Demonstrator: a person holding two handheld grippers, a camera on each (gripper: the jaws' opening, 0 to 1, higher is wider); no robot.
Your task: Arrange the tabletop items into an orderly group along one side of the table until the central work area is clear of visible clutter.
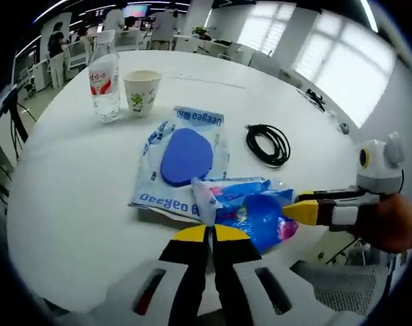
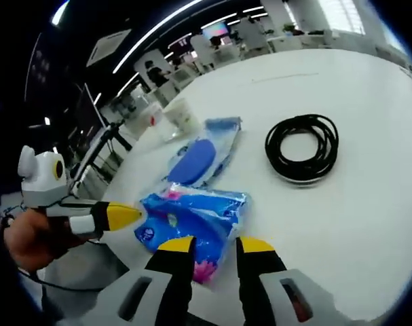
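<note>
— What are the jaws doing?

— The left gripper (image 1: 210, 234) has its yellow tips pressed together, right at the near edge of the blue plastic packet (image 1: 250, 207). The right gripper (image 2: 216, 246) stands spread, its tips on either side of that packet's near end, gripping nothing.

— And beyond?

— Behind the packet lies a white-and-blue bag (image 1: 182, 163) with a blue oval on it. A coiled black cable (image 2: 302, 148) sits apart to one side. Farther back on the white table (image 1: 63, 204), a paper cup (image 1: 142, 92) stands just beside a water bottle (image 1: 104, 81).
</note>
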